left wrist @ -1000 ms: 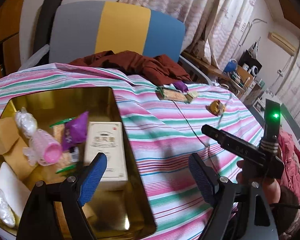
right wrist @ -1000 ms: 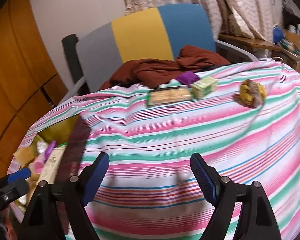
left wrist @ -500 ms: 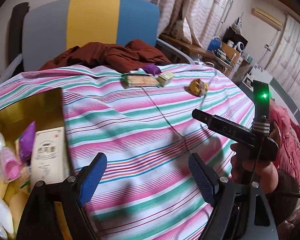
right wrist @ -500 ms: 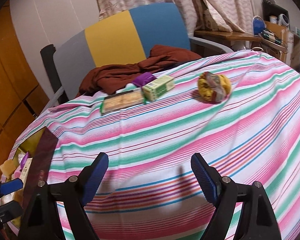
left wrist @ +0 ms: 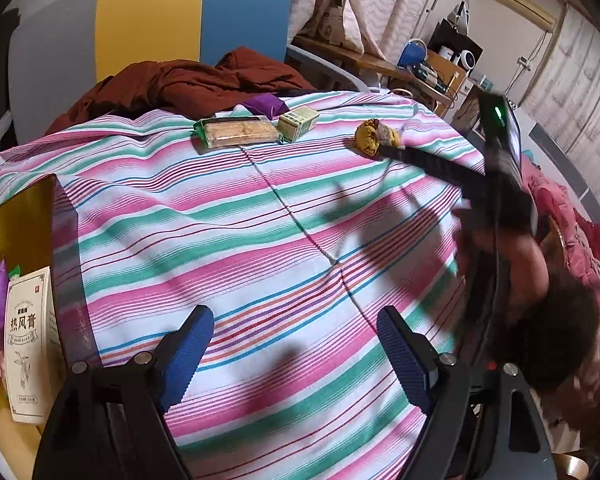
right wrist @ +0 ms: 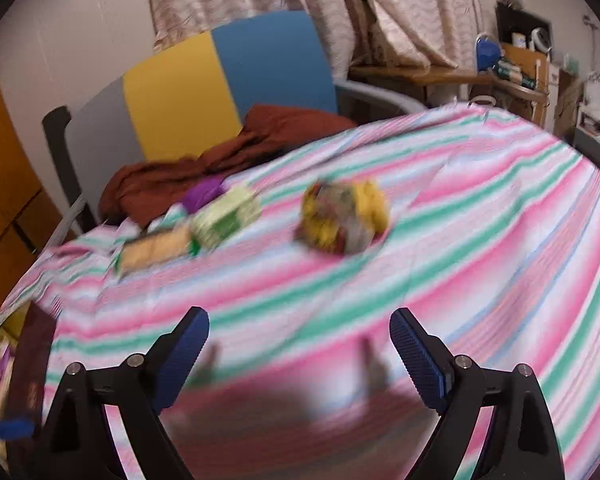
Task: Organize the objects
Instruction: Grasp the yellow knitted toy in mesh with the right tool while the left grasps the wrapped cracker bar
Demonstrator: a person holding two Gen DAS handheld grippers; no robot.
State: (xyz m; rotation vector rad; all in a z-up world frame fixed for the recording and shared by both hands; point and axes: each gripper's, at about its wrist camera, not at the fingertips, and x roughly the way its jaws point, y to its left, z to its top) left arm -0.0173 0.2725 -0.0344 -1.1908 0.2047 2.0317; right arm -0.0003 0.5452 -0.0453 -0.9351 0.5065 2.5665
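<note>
— How did the left gripper (left wrist: pixel 296 354) stand?

— Its blue pads (left wrist: pixel 188 344) were spread wide with nothing between them, hovering over the striped tablecloth (left wrist: pixel 260 248). The right gripper (right wrist: pixel 300 354) was spread the same way, also empty, though its view was blurred.

— What lay closest to the left gripper?

— Just off its left finger, the gold tray (left wrist: pixel 16 220). Inside it sat a white box with Chinese characters (left wrist: pixel 28 340), and beyond that box, at the frame's edge, something purple and something pink that I could not make out.

— And ahead of it?

— Well ahead, across the cloth, a flat cracker packet (left wrist: pixel 238 132) with a small green-and-cream box (left wrist: pixel 298 122) touching its right end, and a purple packet (left wrist: pixel 266 104) just behind both. Further right of those, apart from them, lay a yellow crumpled wrapper (left wrist: pixel 372 138).

— Could you see the right gripper from the left one?

— Yes, to the front right: a black finger reached toward the yellow wrapper (right wrist: pixel 342 218), its tip appearing just beside it in that view. From the right gripper's own camera the wrapper lay ahead, about centred between the fingers but well off.

— And beyond the table?

— A brown-red cloth (left wrist: pixel 196 84) was heaped at the far edge, against a chair with grey, yellow and blue panels (left wrist: pixel 152 20).
</note>
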